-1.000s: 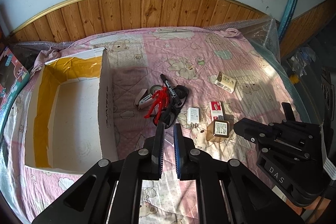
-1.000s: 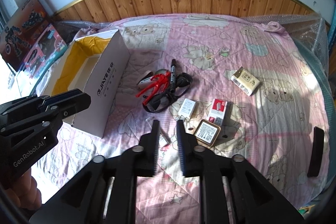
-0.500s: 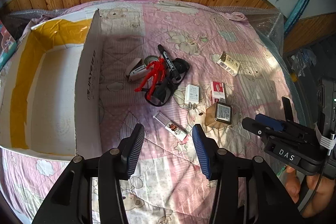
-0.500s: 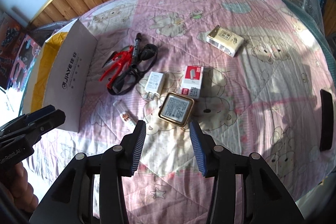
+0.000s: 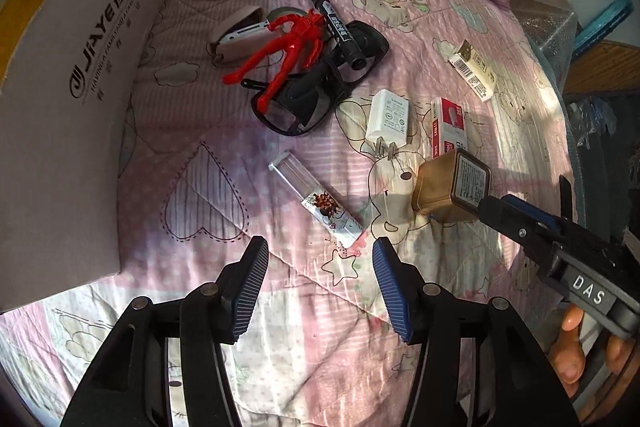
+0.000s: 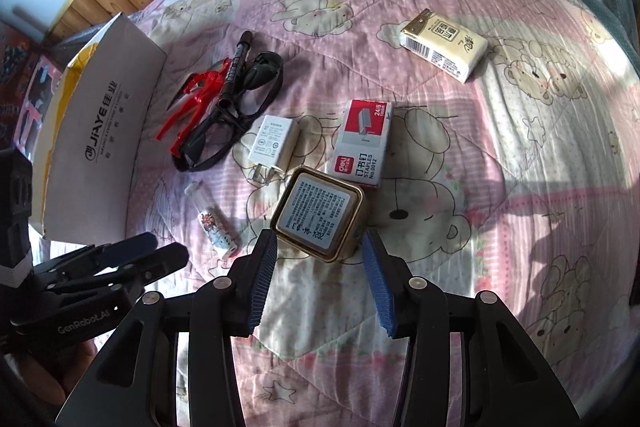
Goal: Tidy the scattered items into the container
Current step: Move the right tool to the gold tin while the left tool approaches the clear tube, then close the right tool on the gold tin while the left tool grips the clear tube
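Both jaws spread, empty: right gripper (image 6: 320, 269) should straddle the gold tin (image 6: 320, 217) squarely; left gripper (image 5: 318, 281), the clear tube (image 5: 316, 201) beside the tin.

red figurine (image 5: 288, 45), pink bear-print quilt (image 6: 500, 155)

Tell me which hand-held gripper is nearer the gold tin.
Right. The right hand-held gripper is open with the gold tin just at its fingertips; the left hand-held gripper is open over the clear tube beside it.
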The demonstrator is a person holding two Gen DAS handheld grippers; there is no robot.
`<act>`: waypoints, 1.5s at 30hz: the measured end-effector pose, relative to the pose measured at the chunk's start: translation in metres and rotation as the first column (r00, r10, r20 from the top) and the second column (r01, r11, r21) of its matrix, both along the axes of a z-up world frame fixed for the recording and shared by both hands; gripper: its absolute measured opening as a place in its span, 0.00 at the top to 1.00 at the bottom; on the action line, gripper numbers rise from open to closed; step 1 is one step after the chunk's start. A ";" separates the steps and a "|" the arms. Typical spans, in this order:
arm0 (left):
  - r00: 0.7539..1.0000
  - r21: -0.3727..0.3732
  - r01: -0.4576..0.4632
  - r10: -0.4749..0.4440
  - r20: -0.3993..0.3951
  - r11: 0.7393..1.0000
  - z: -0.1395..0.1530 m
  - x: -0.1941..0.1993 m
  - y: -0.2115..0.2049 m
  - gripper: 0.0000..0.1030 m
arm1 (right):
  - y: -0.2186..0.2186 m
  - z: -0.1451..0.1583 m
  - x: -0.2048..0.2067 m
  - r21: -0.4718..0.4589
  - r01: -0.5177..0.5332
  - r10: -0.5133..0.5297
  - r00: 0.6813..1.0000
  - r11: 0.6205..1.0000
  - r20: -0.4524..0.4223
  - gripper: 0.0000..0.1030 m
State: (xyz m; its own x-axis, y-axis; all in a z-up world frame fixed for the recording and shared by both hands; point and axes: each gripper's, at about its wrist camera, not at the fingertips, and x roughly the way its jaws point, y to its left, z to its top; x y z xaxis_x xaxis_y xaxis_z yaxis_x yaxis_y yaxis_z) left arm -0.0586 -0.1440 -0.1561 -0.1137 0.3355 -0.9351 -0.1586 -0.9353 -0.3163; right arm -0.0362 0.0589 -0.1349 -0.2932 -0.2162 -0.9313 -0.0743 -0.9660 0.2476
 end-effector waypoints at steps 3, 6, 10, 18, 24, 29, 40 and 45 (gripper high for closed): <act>0.999 -0.010 -0.042 0.042 0.010 0.999 -0.012 -0.012 0.007 0.46 | -0.001 -0.005 -0.009 -0.009 0.028 -0.028 1.000 1.000 0.011 0.52; 0.997 -0.043 -0.071 0.071 0.014 0.997 -0.026 -0.021 0.013 0.46 | -0.003 -0.016 -0.019 0.005 0.070 -0.070 0.997 0.998 0.030 0.47; 0.997 -0.071 -0.071 0.070 -0.018 0.995 -0.035 -0.024 0.021 0.41 | -0.006 -0.026 -0.029 -0.021 0.111 -0.110 0.993 0.994 0.040 0.36; 0.995 -0.136 -0.059 0.047 -0.088 0.989 -0.034 -0.011 0.011 0.57 | 0.029 -0.019 -0.011 -0.004 0.249 -0.248 0.966 0.968 0.075 0.38; 0.993 -0.085 -0.113 0.109 -0.052 0.990 -0.033 -0.013 0.002 0.53 | 0.024 -0.019 -0.017 -0.079 0.257 -0.249 0.963 0.963 0.106 0.38; 0.992 -0.191 -0.033 0.009 -0.122 0.981 -0.032 -0.009 0.028 0.57 | -0.003 -0.029 -0.029 -0.016 0.225 -0.221 0.968 0.974 0.116 0.36; 0.994 -0.096 -0.046 0.036 -0.106 0.994 -0.025 -0.012 0.001 0.81 | 0.009 -0.038 -0.020 -0.035 0.244 -0.239 0.965 0.969 0.105 0.46; 0.991 -0.060 -0.035 0.027 -0.128 0.998 -0.011 -0.010 -0.005 0.81 | 0.010 -0.023 -0.015 -0.033 0.234 -0.230 0.970 0.972 0.084 0.47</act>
